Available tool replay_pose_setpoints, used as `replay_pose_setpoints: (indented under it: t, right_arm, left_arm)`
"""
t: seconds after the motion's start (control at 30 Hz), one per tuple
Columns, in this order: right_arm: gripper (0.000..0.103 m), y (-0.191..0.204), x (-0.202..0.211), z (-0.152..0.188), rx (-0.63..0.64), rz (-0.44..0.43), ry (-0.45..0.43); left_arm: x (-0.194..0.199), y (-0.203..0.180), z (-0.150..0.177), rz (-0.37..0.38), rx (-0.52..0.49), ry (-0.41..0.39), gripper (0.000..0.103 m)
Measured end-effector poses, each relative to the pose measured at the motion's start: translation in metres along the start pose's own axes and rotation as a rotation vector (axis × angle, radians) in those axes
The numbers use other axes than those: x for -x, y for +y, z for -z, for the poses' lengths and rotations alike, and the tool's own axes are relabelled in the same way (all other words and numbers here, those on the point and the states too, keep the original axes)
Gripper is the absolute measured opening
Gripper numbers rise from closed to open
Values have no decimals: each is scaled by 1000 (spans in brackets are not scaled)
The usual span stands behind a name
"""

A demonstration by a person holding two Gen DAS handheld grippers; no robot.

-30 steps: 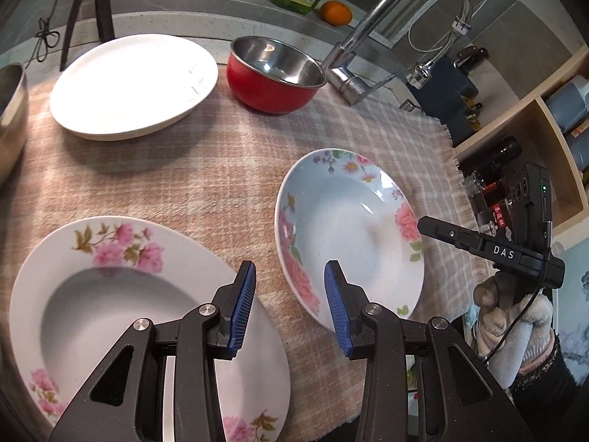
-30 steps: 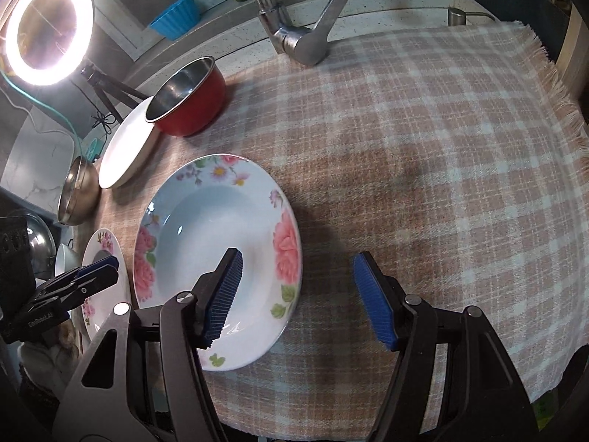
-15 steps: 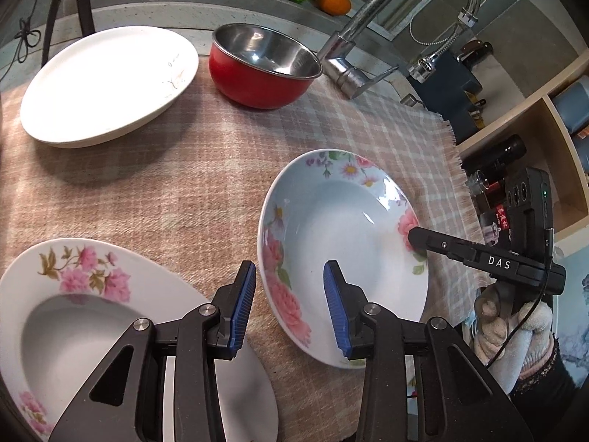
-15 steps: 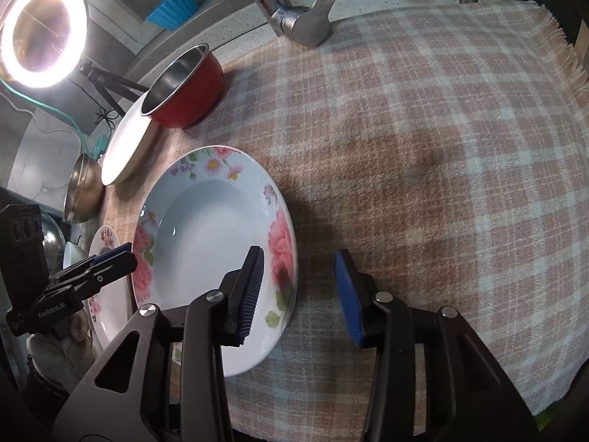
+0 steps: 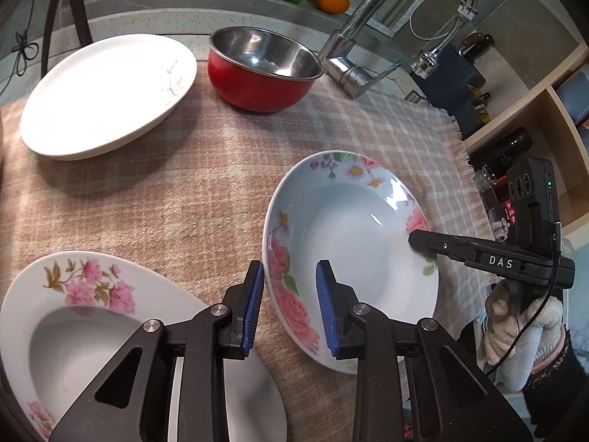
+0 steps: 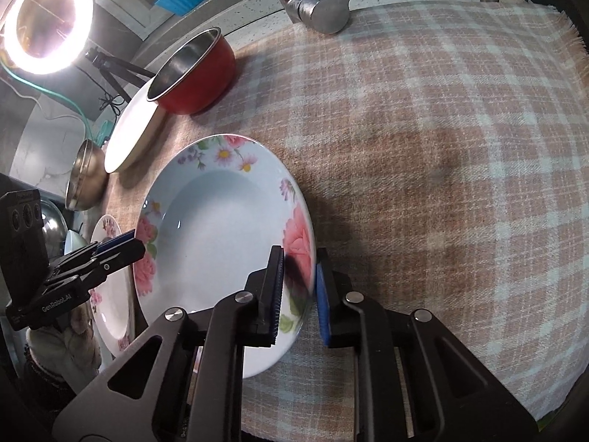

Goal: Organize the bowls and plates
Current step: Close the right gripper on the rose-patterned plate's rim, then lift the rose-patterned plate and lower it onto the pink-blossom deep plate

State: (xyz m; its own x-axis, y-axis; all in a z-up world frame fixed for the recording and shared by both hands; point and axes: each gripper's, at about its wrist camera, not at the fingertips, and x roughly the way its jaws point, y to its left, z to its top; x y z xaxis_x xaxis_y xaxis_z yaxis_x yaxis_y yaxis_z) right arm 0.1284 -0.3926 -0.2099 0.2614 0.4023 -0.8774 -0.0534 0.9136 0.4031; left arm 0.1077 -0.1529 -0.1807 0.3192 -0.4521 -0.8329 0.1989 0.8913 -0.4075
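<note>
the right gripper (image 6: 297,291) pinches the near rim of the blue floral plate (image 6: 217,228), while the left gripper (image 5: 290,309), fingers spread, straddles that plate's opposite rim.

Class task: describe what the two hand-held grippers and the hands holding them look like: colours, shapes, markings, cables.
Both are black, angular frames with silver rivets and ribbed blue pads. The left hand-held gripper reads "GenRobot.AI" on its side in the right view; the right hand-held gripper reads "DAS", with a thin black cable and a boxy black module showing a green light. A pale fuzzy glove with dark cuff holds it.
</note>
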Motion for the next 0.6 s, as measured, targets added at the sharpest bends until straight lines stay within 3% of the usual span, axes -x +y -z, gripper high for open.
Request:
replay_pose_setpoints:
  t: [0.27,0.37,0.6]
  right_arm:
    - [17,1,0,1,-6,11,-6]
    - [17,1,0,0,1,13,-3]
    - [17,0,0,1,-6,14,-2]
  left_arm:
    - [-4,3,2,19,-5,35,26]
    - [-6,4,5,-11,0,34,12]
    - [-3,7,5,1,20,21,11]
